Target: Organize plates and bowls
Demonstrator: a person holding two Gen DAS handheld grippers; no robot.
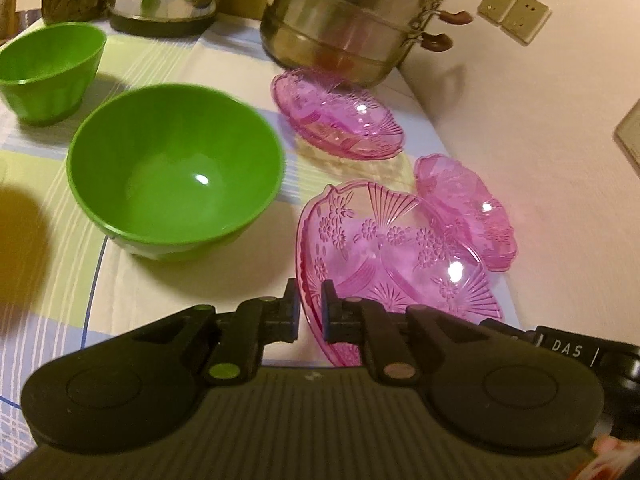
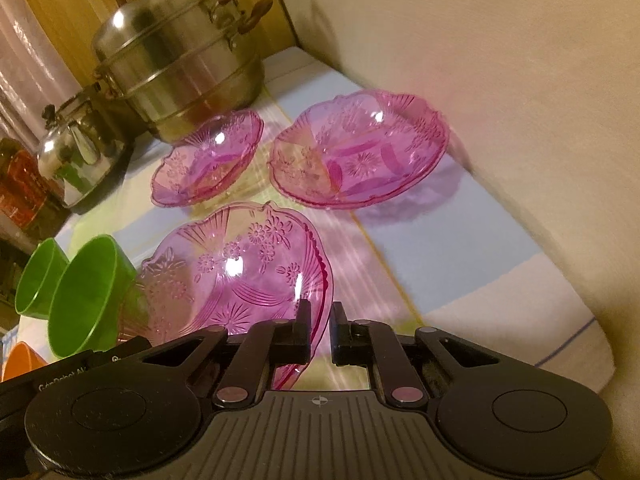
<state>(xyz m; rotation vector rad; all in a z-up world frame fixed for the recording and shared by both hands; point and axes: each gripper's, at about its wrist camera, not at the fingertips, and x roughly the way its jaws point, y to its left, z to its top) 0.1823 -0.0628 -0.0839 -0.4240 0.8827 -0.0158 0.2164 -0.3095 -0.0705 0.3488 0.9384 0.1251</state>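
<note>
**Both my grippers pinch one pink plate by its rim**

My left gripper (image 1: 311, 308) is pressed onto the near-left rim of the nearest pink plate (image 1: 400, 248); the rim runs between the pads. My right gripper (image 2: 320, 328) clamps the same plate (image 2: 236, 268) on its right rim. My own grippers cover the plate's near edge, so I cannot tell whether its underside touches the tablecloth (image 1: 120, 280). It tilts, with its patterned hollow facing up and away from me.

Just left of it in the left view stands the big green bowl (image 1: 176, 172), upright, mouth up. In the right view it is partly hidden behind the plate. Farther left is the small green bowl (image 1: 48, 68), cut by the frame edge.

Beyond the held plate, two more pink plates lie near the table's far right edge by the wall: one (image 1: 468, 208) just behind it, blurred, another (image 1: 336, 112) farther back, beside the steel steamer pot (image 1: 344, 20). A kettle (image 2: 80, 152) stands in the far left corner, its top cropped in the left view. An orange thing (image 2: 20, 360) at the right view's lower left is too cut off to identify.
</note>
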